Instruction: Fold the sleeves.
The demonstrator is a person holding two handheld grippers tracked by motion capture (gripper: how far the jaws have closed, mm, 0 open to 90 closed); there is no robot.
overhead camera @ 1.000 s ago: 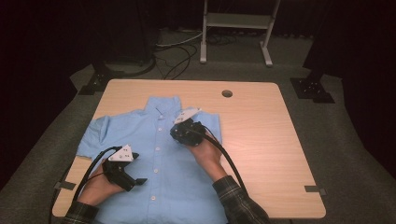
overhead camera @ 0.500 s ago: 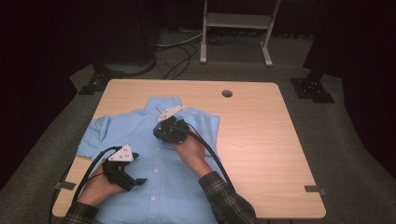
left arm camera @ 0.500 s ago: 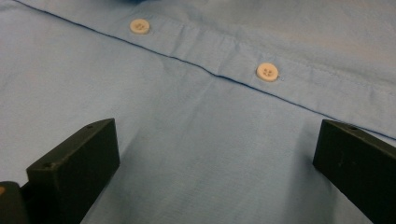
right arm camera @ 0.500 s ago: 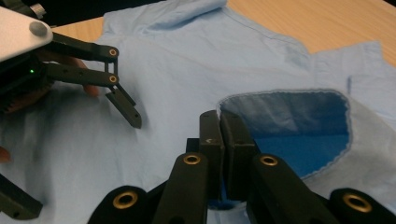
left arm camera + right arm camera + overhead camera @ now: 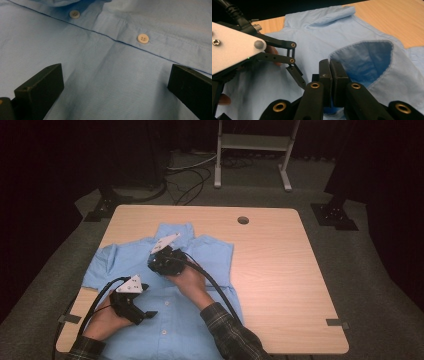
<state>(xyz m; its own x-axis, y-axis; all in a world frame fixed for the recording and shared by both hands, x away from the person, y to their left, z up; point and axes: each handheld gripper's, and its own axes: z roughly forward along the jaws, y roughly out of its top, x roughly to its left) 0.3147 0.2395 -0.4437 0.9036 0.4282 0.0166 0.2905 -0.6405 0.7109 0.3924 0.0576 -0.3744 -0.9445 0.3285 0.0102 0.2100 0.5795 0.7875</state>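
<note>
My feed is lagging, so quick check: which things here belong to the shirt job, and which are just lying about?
In the job:
- blue shirt
- left gripper, open over it
- right gripper, shut on the shirt's edge

Just lying about:
- metal stand
- floor cables

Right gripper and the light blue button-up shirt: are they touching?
Touching. The right gripper view shows the right gripper closed, its fingers pinching a fold of the light blue button-up shirt.

From above I see my right gripper (image 5: 161, 256) on the blue shirt (image 5: 210, 257) near its collar, my left gripper (image 5: 145, 314) lower down, both over the wooden table (image 5: 280, 265).
</note>
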